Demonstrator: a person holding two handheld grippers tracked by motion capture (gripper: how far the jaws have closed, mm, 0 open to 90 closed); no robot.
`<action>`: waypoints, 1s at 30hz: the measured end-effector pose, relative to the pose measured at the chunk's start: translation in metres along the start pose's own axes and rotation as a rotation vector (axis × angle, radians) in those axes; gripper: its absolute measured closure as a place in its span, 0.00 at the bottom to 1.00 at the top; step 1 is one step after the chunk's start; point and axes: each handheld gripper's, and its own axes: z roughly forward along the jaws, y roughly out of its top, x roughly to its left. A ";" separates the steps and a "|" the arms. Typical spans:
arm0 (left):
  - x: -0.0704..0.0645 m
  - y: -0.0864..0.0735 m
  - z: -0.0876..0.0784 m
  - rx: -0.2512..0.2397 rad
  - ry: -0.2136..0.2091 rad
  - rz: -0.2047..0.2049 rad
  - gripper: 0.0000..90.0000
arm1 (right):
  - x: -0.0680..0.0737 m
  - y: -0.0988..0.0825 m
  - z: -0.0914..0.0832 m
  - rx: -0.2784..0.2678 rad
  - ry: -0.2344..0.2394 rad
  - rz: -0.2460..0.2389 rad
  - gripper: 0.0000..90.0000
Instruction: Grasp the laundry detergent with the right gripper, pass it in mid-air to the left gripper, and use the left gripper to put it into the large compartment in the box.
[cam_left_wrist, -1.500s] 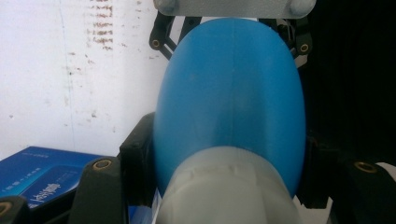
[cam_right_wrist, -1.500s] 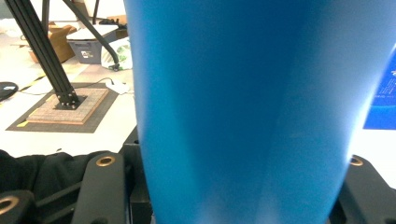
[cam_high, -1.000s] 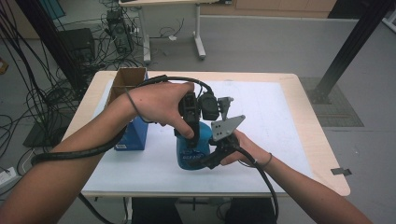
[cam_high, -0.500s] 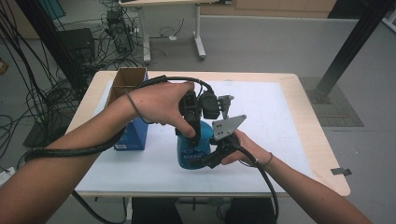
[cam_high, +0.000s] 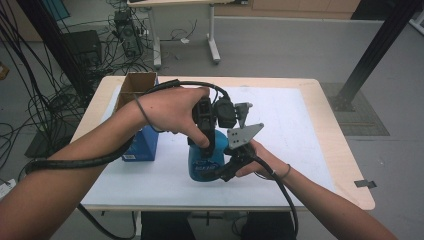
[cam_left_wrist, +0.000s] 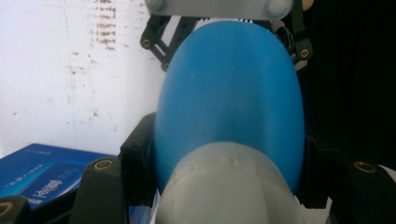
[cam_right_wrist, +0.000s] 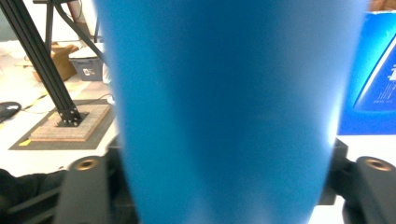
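A blue bottle (cam_high: 202, 162) stands upright on the white mat, just right of a blue box. My left gripper (cam_high: 205, 142) comes down from above and is shut on the bottle's top, where a whitish cap (cam_left_wrist: 229, 186) sits between its jaws below the blue body (cam_left_wrist: 229, 93). My right gripper (cam_high: 215, 172) reaches in level from the right, with the bottle's body (cam_right_wrist: 224, 116) between its jaws. Those jaws have just been opening, and their pads still meet the bottle's sides. The right gripper's linkage (cam_left_wrist: 159, 42) shows behind the bottle in the left gripper view.
A blue carton (cam_high: 142, 145) stands close to the bottle's left, with an open cardboard box (cam_high: 135, 87) behind it. The white mat (cam_high: 290, 125) stretches to the right. A black post (cam_high: 380, 50) rises off the table's far right corner. Cables cover the floor at left.
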 end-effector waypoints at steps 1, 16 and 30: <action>0.000 0.000 0.000 -0.001 -0.003 0.004 0.42 | 0.000 0.000 0.000 0.001 -0.007 0.012 0.22; 0.005 -0.002 0.001 0.014 0.001 -0.022 0.42 | -0.003 -0.001 -0.013 -0.013 -0.025 0.037 0.04; 0.008 -0.004 0.001 0.022 -0.003 -0.040 0.42 | -0.009 -0.003 -0.048 0.061 -0.080 0.055 0.02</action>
